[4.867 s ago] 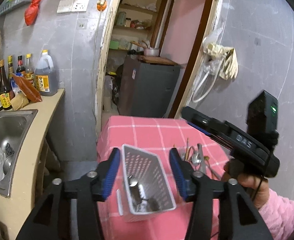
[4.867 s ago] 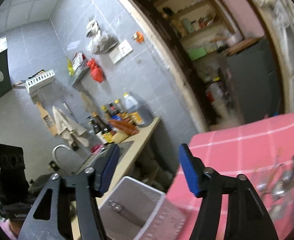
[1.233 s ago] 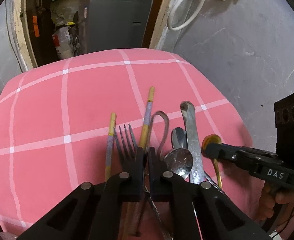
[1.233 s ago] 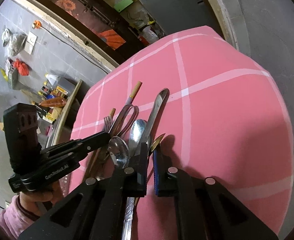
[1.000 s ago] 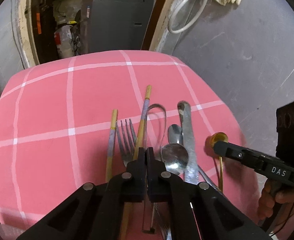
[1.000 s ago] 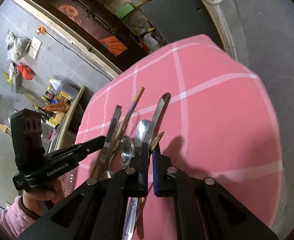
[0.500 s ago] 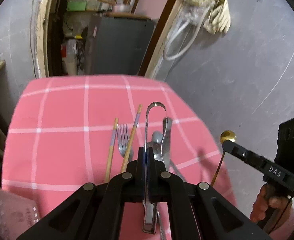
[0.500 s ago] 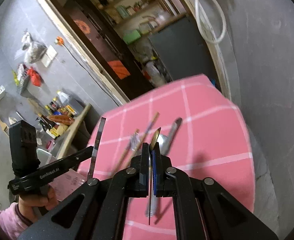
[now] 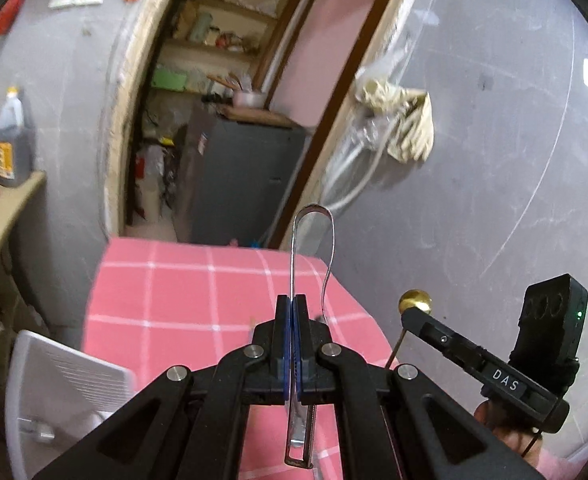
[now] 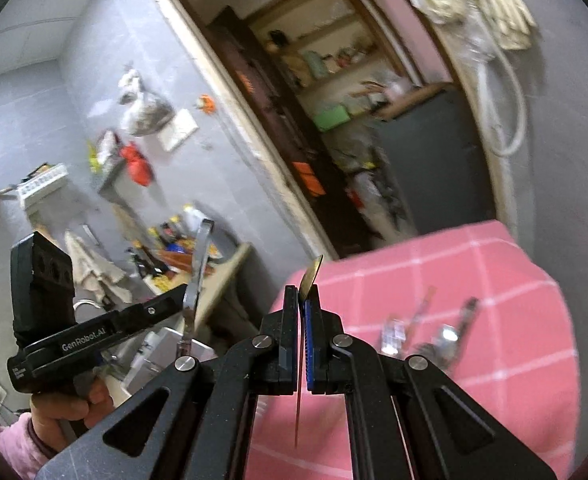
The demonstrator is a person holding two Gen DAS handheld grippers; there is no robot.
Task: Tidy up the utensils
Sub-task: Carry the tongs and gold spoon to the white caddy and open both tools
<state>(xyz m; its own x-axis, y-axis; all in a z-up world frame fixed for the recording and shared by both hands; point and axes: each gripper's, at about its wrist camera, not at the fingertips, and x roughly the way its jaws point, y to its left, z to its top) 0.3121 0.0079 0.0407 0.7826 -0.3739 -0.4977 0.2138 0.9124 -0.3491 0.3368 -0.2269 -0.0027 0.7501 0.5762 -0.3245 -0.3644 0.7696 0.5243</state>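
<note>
My left gripper (image 9: pixel 292 300) is shut on a looped metal utensil (image 9: pixel 294 256), whose bend sticks up above the pads; it hangs high over the pink checked table (image 9: pixel 173 288). My right gripper (image 10: pixel 302 292) is shut on a thin gold spoon (image 10: pixel 311 274), its handle hanging down between the arms. In the left wrist view the gold spoon (image 9: pixel 414 301) shows at the right gripper's tip (image 9: pixel 410 314). The right wrist view shows the left gripper (image 10: pixel 181 294) with the metal utensil (image 10: pixel 199 256). A white slotted basket (image 9: pixel 65 376) stands at the table's near left corner. Several utensils (image 10: pixel 434 332) lie on the cloth.
A counter with sauce bottles (image 9: pixel 5 152) and a sink tap (image 10: pixel 81 304) runs along the left. Behind the table are a doorway with a dark cabinet (image 9: pixel 237 176) and shelves. A grey wall with a hanging cloth (image 9: pixel 406 132) closes the right side.
Both grippers have risen from the pile on the cloth, the left carrying the looped metal utensil, the right the gold spoon. Both views have tilted up toward the doorway.
</note>
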